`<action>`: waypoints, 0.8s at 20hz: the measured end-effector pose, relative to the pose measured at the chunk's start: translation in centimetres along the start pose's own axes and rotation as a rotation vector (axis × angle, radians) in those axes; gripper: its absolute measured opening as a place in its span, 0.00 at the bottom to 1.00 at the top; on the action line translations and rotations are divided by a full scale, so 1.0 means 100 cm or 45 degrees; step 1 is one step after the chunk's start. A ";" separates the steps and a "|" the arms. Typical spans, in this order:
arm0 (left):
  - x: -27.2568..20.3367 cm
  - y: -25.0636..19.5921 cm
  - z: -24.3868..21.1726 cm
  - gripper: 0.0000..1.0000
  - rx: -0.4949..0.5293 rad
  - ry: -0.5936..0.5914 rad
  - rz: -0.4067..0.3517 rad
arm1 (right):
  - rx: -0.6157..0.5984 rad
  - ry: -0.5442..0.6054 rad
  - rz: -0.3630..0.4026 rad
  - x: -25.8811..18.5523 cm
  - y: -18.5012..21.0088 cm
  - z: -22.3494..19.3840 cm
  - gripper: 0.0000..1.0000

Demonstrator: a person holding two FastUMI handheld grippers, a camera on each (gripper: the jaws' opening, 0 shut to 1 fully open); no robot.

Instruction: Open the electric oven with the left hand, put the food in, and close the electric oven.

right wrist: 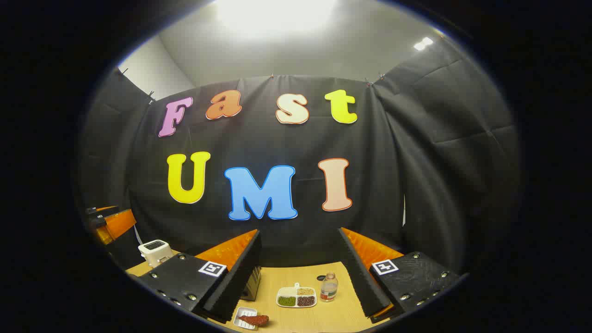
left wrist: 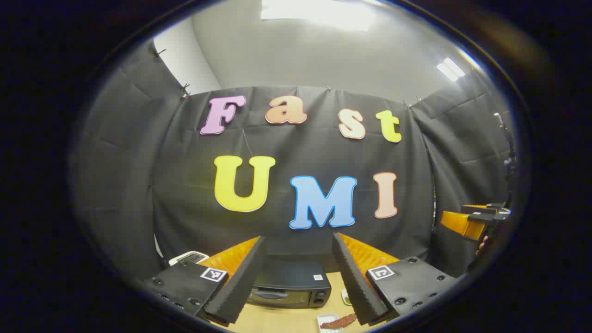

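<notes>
In the left gripper view the black electric oven [left wrist: 289,289] stands on the wooden table with its door closed, seen between my left gripper's [left wrist: 296,277] fingers, which stand wide open and hold nothing. A small white tray with a reddish-brown piece of food [left wrist: 337,321] lies in front of the oven, to its right. The right gripper view has the same food on its tray [right wrist: 253,319] at the lower left, with a corner of the oven [right wrist: 252,284] behind the left finger. My right gripper [right wrist: 300,273] is open and empty, well above the table.
A white toaster [right wrist: 155,251] stands at the table's left end. A divided white dish of beans [right wrist: 296,297] and a small bottle [right wrist: 329,287] sit mid-table. The other gripper [left wrist: 471,221] shows at the right edge of the left gripper view. Black cloth walls enclose the table.
</notes>
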State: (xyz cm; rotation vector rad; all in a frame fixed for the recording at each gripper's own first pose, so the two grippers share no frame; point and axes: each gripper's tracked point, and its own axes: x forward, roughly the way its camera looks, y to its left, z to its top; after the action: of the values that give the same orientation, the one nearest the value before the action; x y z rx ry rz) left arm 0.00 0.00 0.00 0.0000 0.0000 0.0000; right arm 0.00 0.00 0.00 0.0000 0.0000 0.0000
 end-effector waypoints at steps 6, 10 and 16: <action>0.006 -0.005 -0.009 0.96 -0.014 0.024 0.019 | -0.007 0.015 0.002 0.006 -0.013 -0.006 0.99; 0.007 -0.011 -0.007 0.96 -0.005 0.018 0.025 | 0.005 0.015 0.016 0.007 -0.019 -0.008 0.99; 0.006 -0.014 -0.010 0.96 0.025 0.014 0.021 | 0.024 0.026 0.057 0.010 -0.019 -0.018 0.99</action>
State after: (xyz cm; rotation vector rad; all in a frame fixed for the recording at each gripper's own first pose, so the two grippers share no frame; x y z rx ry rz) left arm 0.57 -1.38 -1.03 0.0196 0.0110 0.0169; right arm 0.95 -1.94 -1.79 0.0189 0.0206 0.0444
